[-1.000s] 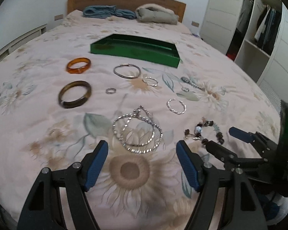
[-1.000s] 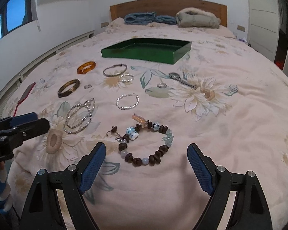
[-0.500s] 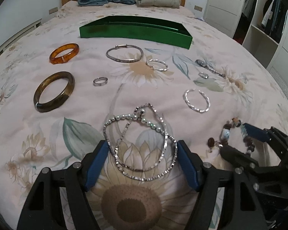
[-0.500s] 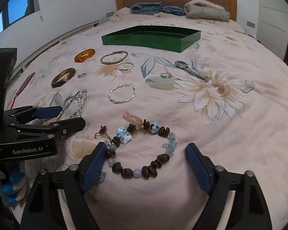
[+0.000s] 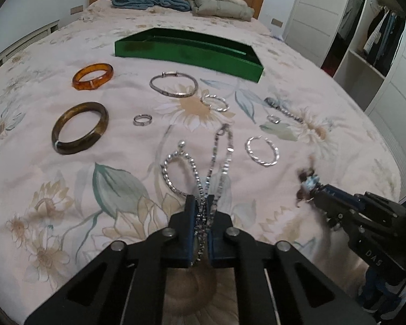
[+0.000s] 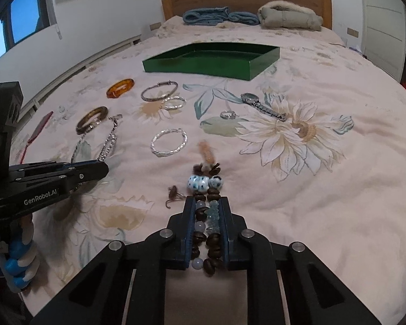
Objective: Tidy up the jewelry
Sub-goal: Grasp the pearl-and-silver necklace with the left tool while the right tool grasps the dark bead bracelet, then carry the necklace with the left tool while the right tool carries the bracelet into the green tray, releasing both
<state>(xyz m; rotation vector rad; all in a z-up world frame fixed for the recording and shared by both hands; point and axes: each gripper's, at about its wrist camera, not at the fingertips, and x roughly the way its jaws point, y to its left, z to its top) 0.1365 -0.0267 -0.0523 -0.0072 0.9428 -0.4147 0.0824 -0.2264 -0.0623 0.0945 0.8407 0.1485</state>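
Both grippers' jaws just closed from wide open, left gripper (image 5: 200,203) now pinching the 2 silver chains (image 5: 211,159) on the floral bedspread (image 5: 67,189), right gripper (image 6: 209,203) squeezing the bead bracelet (image 6: 207,189), green tray (image 6: 230,66) well beyond.

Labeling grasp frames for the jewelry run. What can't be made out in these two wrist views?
- Green tray floor: left wrist view, near wall hides it; right wrist view shows only part.
- Beaded bracelet: left wrist view, motion-blurred at the right gripper.
- Silver chains: number of strands unclear, squeezed in the left gripper.
- Small ring: detail too small.
- Red object: partly behind the left gripper's body in the right wrist view; unidentifiable.
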